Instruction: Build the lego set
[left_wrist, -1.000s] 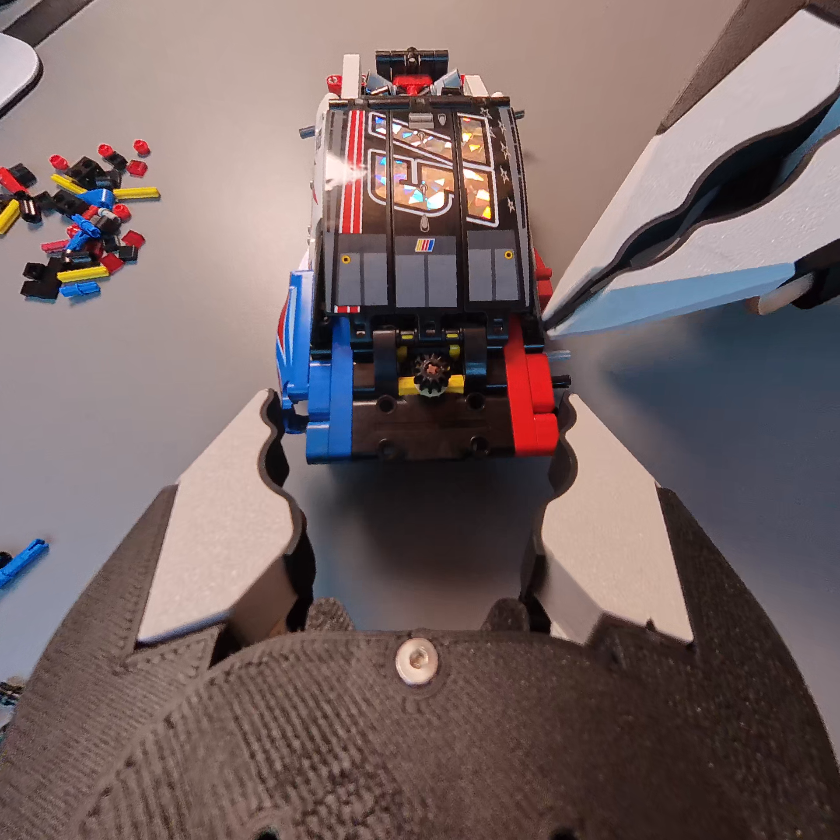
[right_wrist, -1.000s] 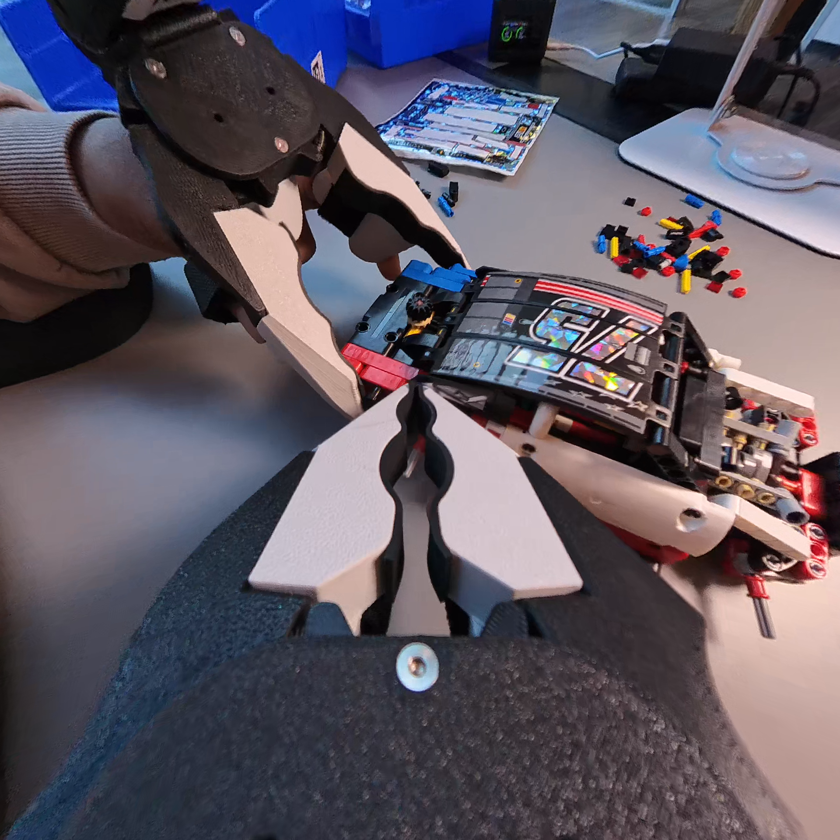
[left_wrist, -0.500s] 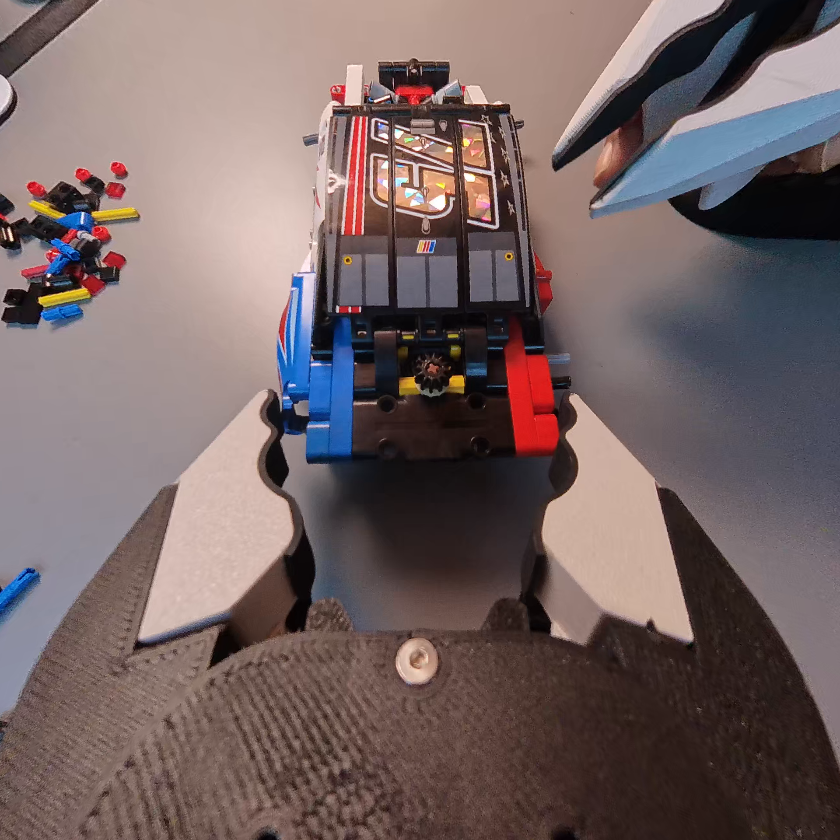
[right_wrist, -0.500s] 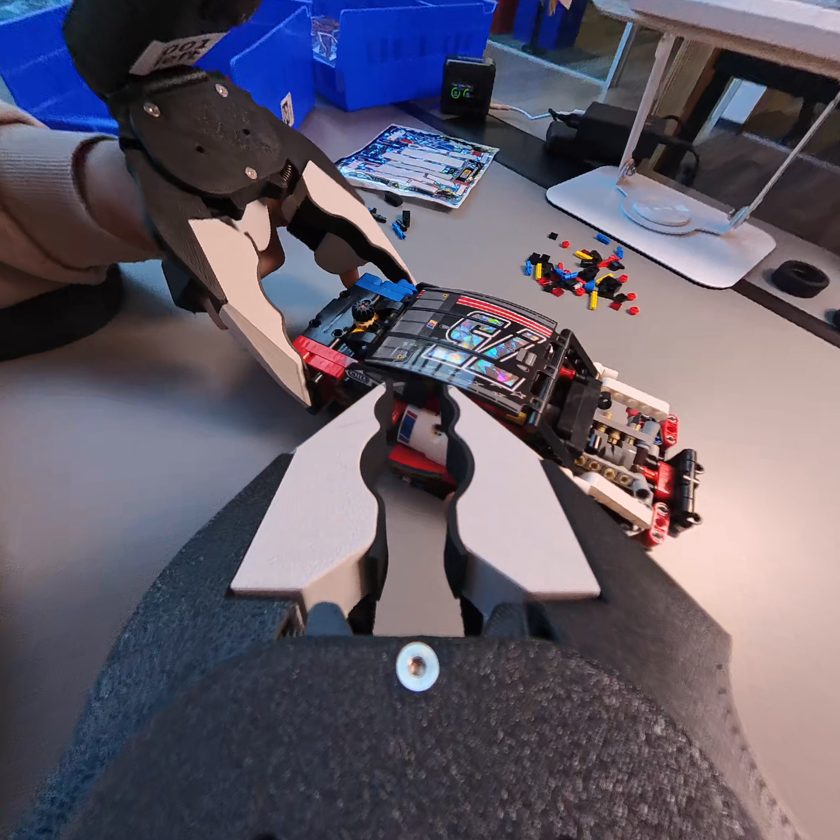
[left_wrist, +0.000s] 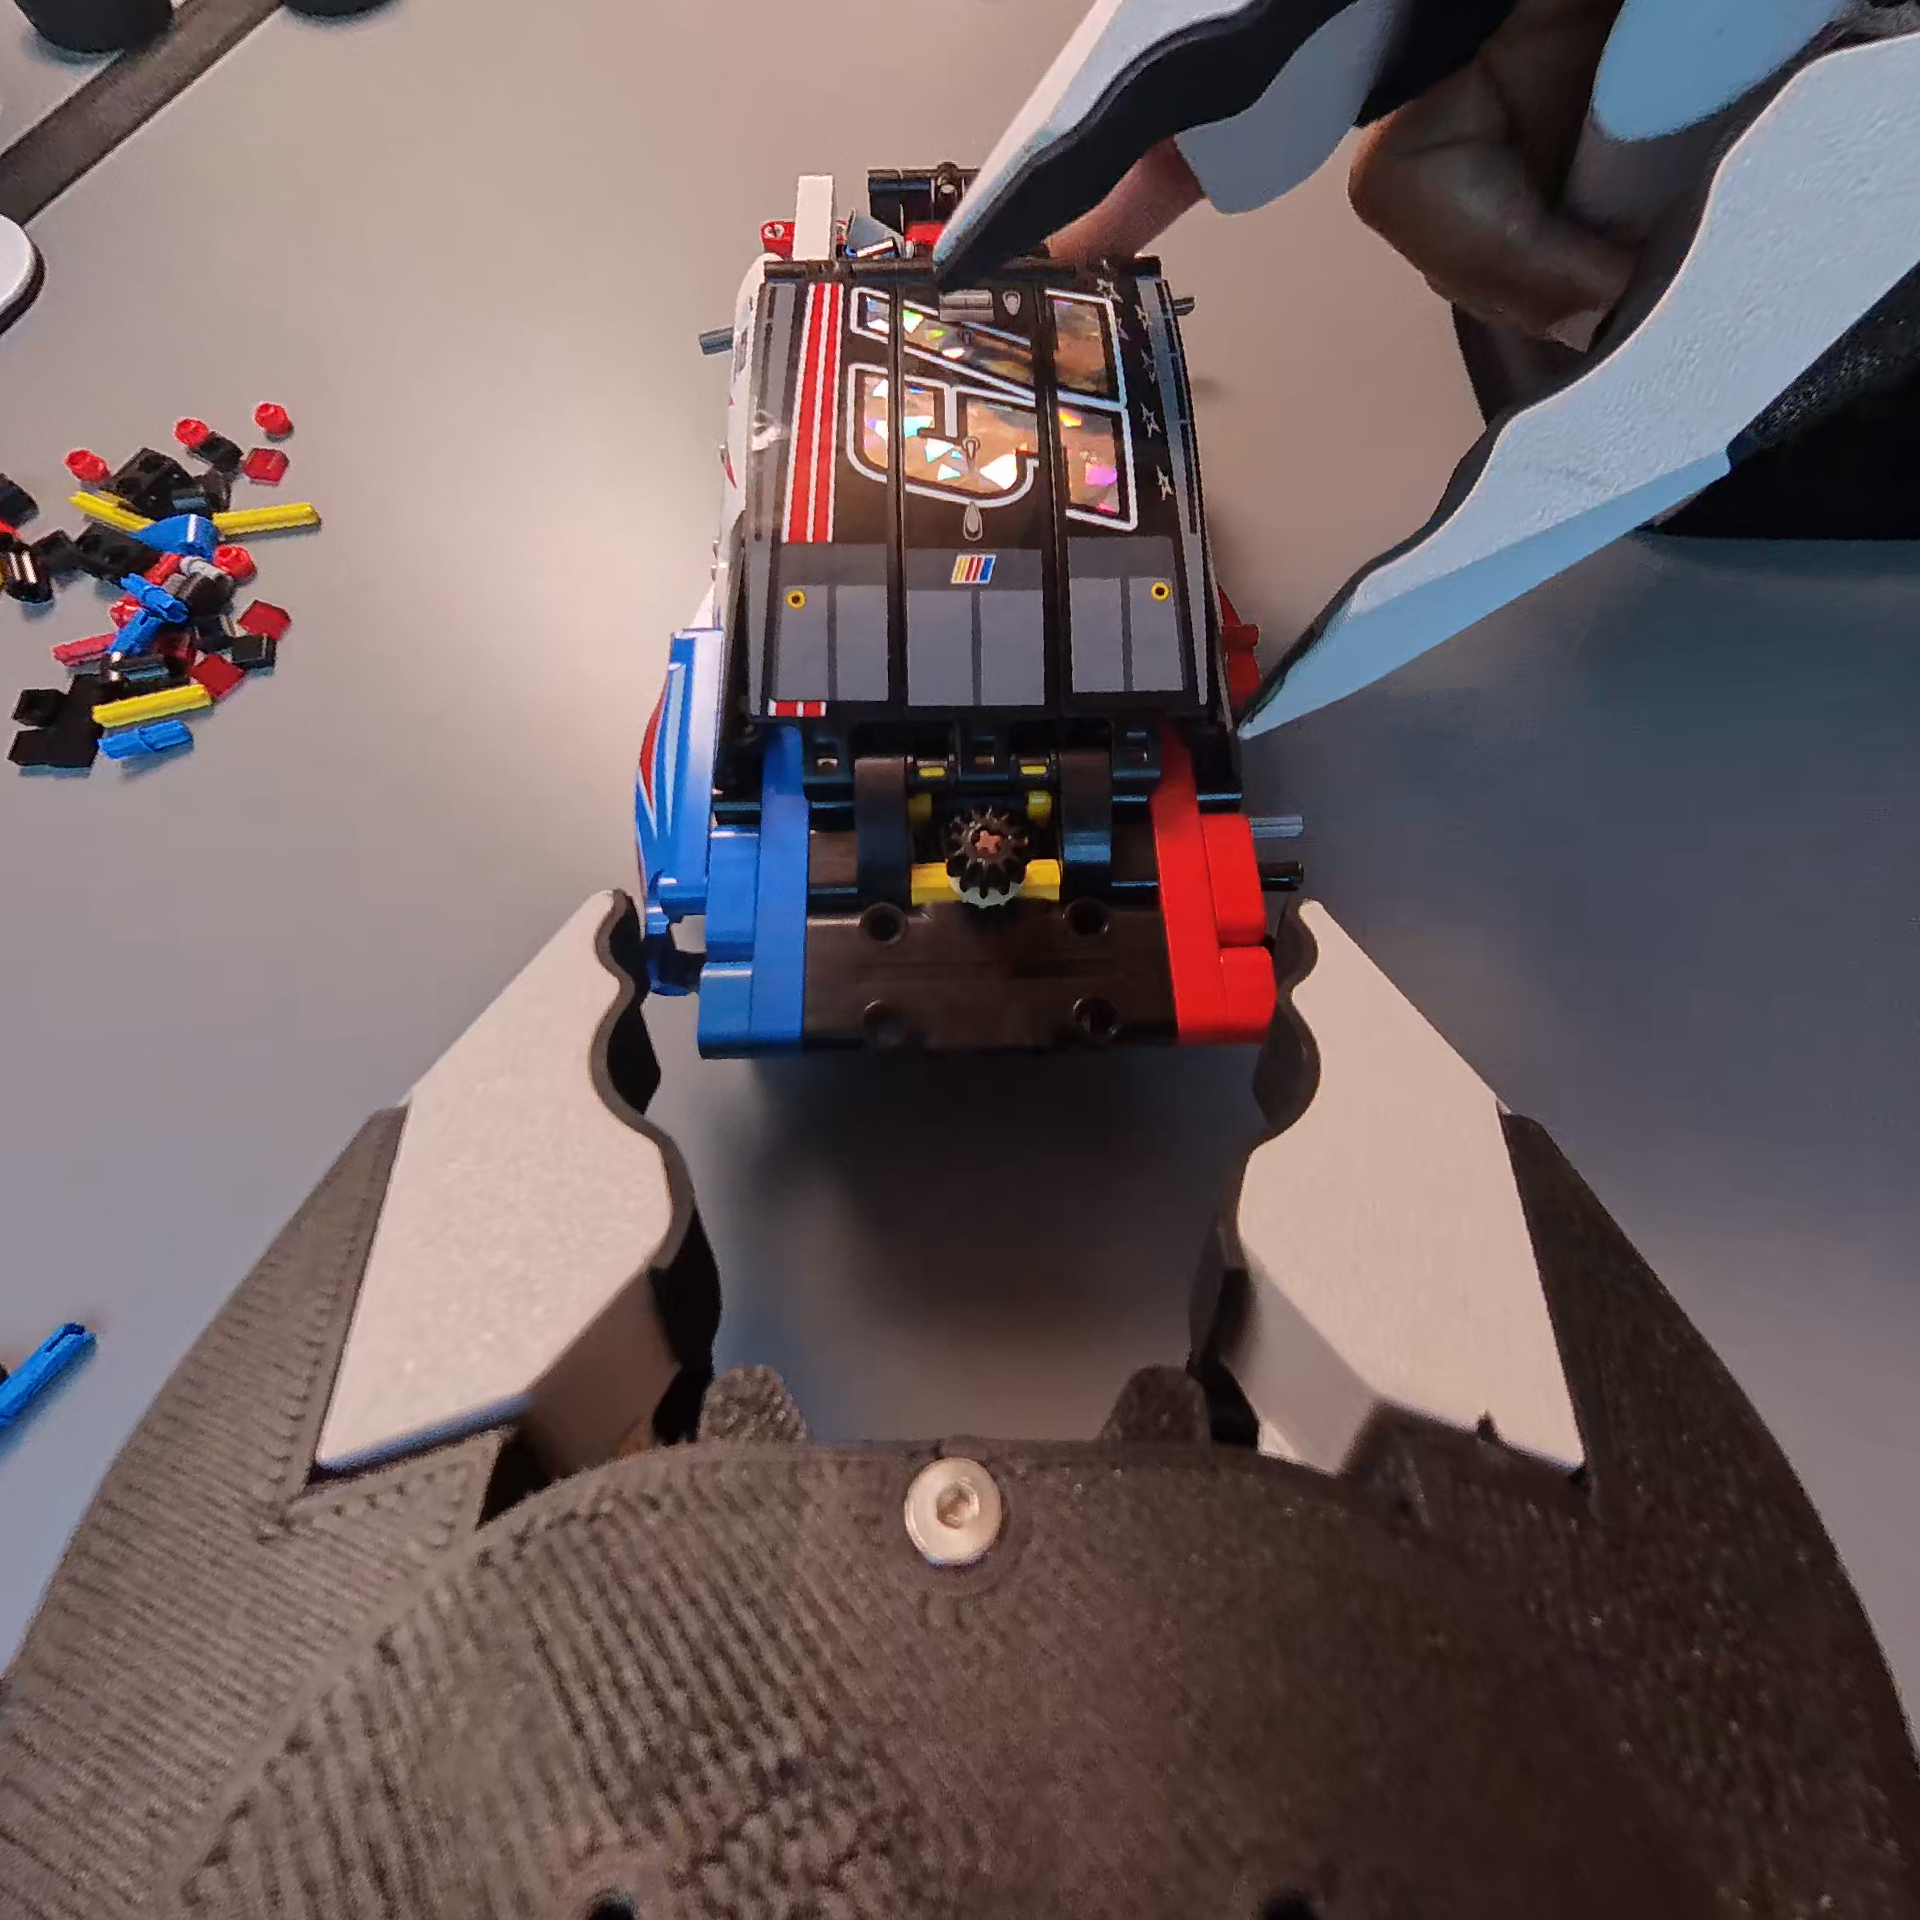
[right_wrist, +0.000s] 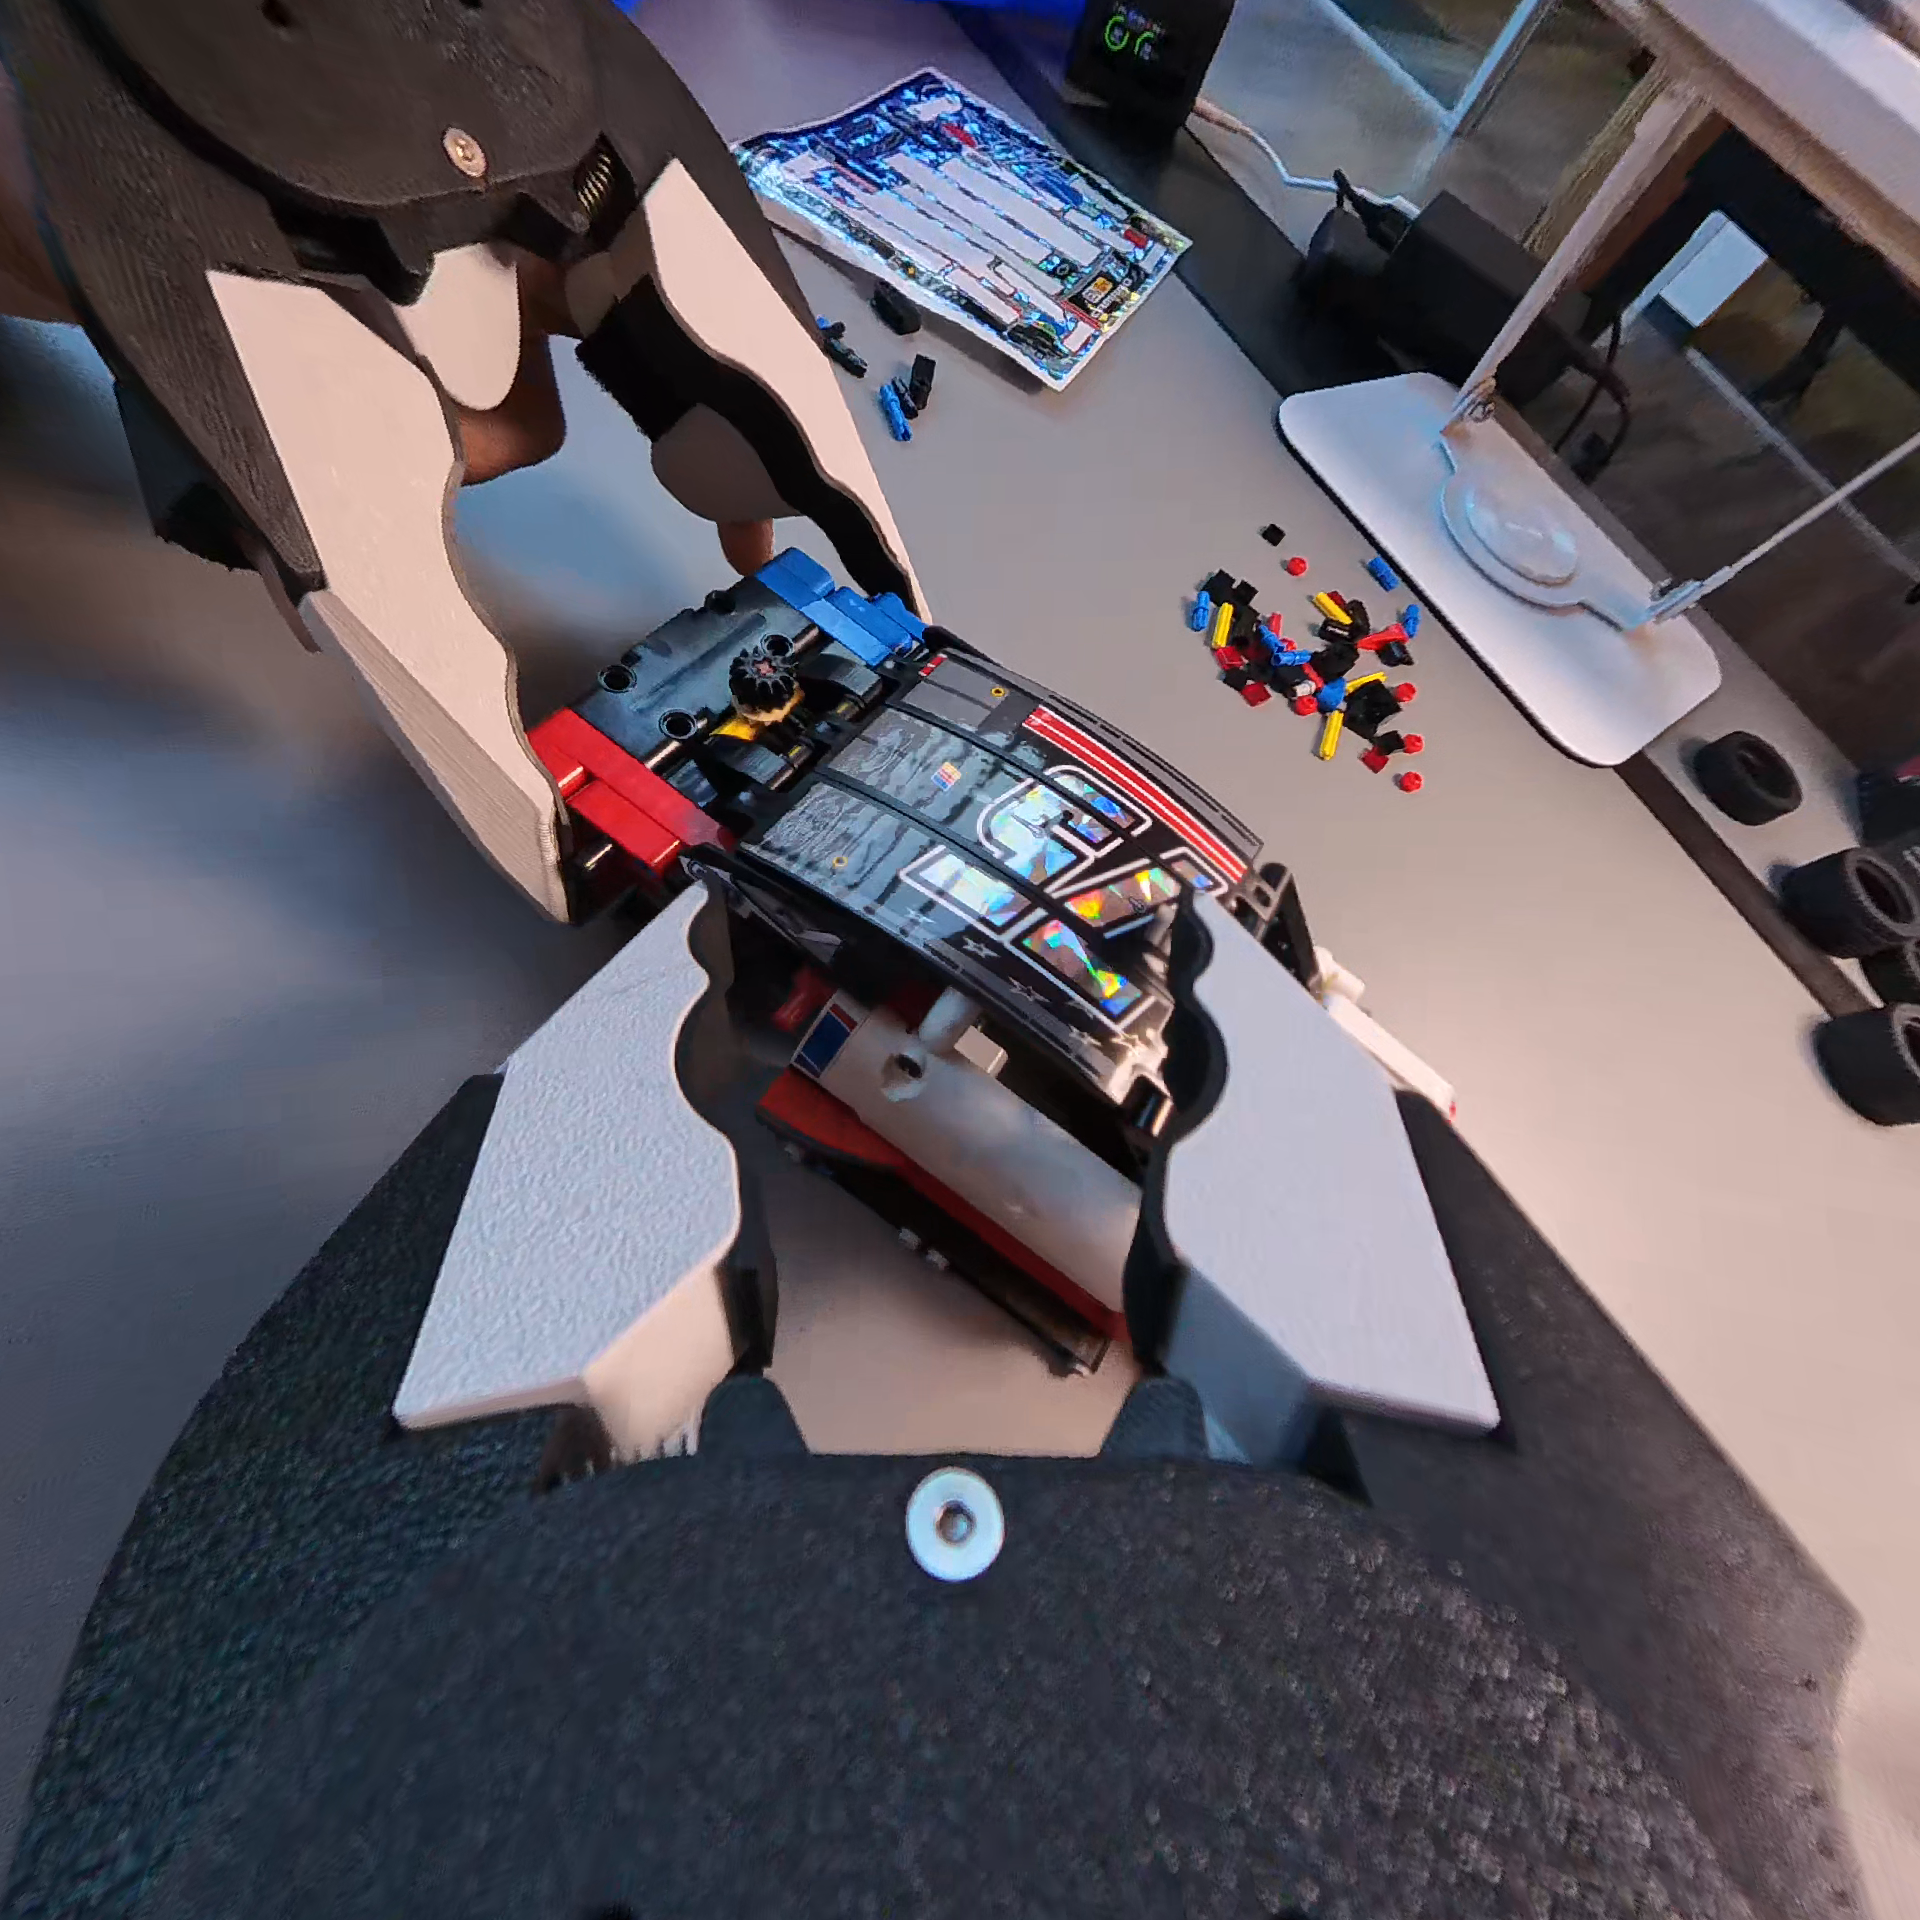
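Note:
The lego car (left_wrist: 977, 623), with a black roof, holographic stickers, a blue left side and a red right side, sits on the grey table. My left gripper (left_wrist: 956, 935) is shut on its rear end, one finger against the blue side and one against the red side. It also shows in the right wrist view (right_wrist: 644, 727). My right gripper (right_wrist: 945, 914) is open and comes in from the car's right side. Its fingers straddle the roof (right_wrist: 997, 852) lengthwise. In the left wrist view the right gripper (left_wrist: 1096, 494) has one tip at the roof's front edge and one at its rear right corner.
A pile of small loose pieces (left_wrist: 156, 592) lies left of the car and shows in the right wrist view (right_wrist: 1320, 665). A booklet (right_wrist: 966, 218), a white lamp base (right_wrist: 1507, 561) and black tyres (right_wrist: 1849, 894) sit farther off. A blue pin (left_wrist: 42, 1371) lies near left.
My right gripper was shut beside the car. It lifted back, opened wide, and came down over the roof. My left gripper has kept its hold on the rear end.

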